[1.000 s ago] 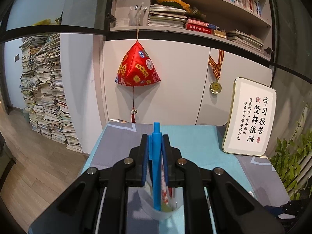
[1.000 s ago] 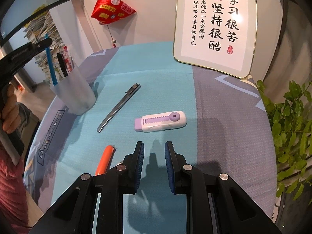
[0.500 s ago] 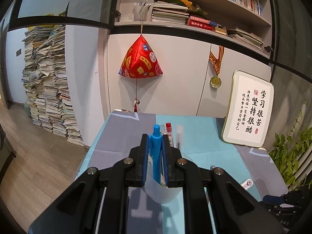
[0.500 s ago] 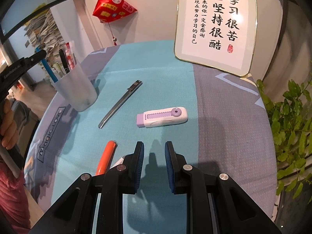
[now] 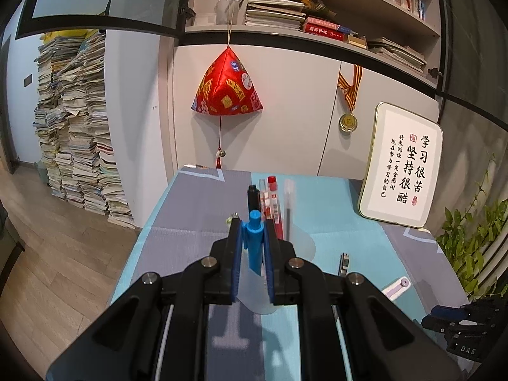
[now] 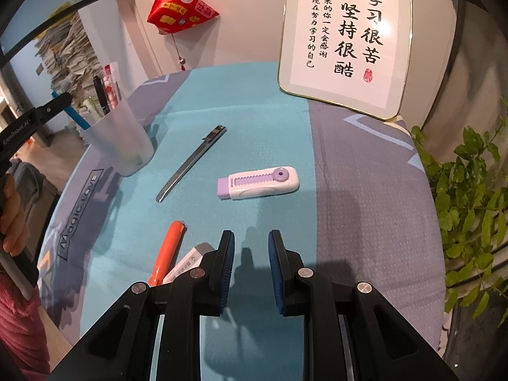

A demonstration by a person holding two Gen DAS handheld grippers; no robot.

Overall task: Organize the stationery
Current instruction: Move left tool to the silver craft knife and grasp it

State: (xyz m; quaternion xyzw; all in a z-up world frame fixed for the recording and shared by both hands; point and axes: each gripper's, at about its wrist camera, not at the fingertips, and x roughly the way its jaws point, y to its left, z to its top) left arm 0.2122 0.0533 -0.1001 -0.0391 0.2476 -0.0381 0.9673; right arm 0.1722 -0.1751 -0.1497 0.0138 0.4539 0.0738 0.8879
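The left gripper (image 5: 252, 247) is clamped on a blue pen (image 5: 254, 241), held upright over the translucent cup (image 6: 119, 141) at the table's far left; its tip seems already inside, though the cup wall blurs it. The pen should be let go only once it is well down among the other pens. The right gripper (image 6: 250, 266) hangs empty, jaws slightly apart.

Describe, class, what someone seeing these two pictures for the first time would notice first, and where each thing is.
A blue pen is clamped upright in the left gripper, right over a translucent cup that already holds pens. Behind the table hangs a bright red pyramid ornament, and a gold-rimmed calligraphy plaque leans at the far right. On the teal cloth ahead of the empty right gripper lies a purple-and-white eraser.
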